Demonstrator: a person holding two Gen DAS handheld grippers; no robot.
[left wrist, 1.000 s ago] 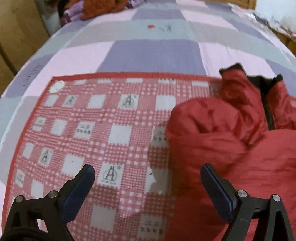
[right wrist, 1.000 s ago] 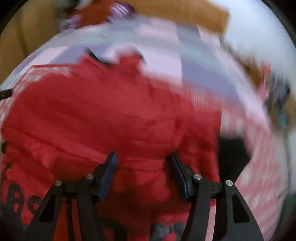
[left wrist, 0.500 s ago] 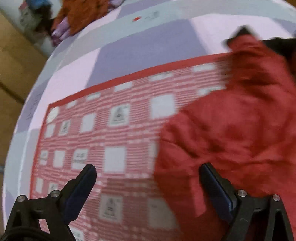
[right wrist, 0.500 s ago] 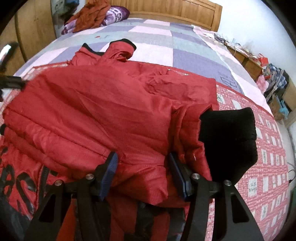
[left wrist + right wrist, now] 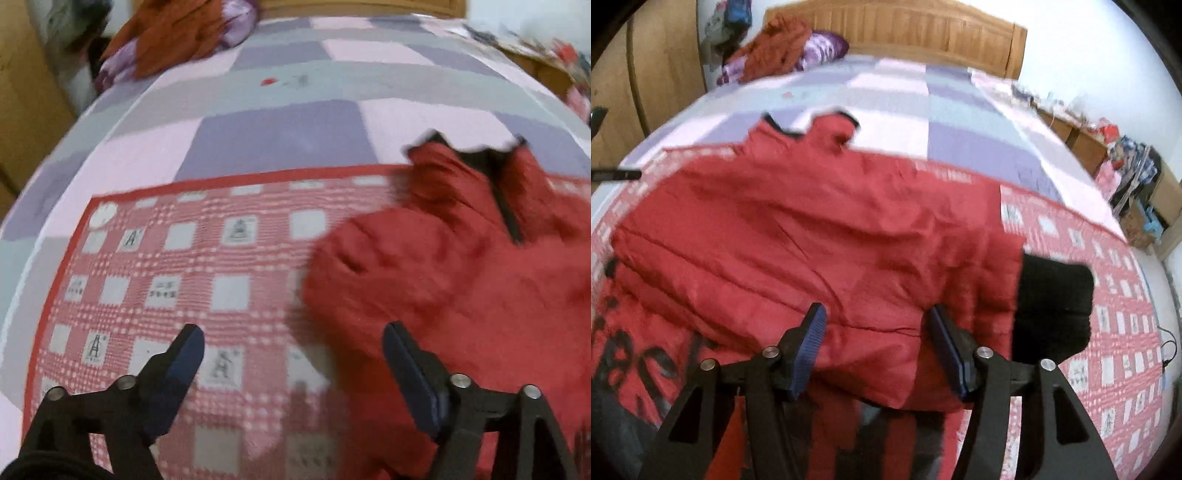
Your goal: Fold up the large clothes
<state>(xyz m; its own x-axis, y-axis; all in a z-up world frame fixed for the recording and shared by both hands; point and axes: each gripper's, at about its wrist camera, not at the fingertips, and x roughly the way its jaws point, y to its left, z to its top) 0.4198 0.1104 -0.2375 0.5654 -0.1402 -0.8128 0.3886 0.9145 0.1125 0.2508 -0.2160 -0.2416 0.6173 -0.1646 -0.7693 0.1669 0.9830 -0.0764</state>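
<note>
A red padded jacket lies on a red checked blanket on the bed. Its collar points away and a sleeve with a black knit cuff lies folded across the body. My right gripper is open, its jaws on either side of the sleeve fabric above the jacket. In the left wrist view the jacket fills the right side. My left gripper is wide open and empty above the blanket, just left of the jacket's edge.
The bed has a purple, pink and grey patchwork sheet. An orange-brown garment and purple pillow lie by the wooden headboard. A wardrobe stands on the left. Cluttered furniture lines the right side.
My right gripper has pulled back slightly, with the sleeve and cuff staying folded over the jacket. My left gripper has swung around over the blanket and stays open.
</note>
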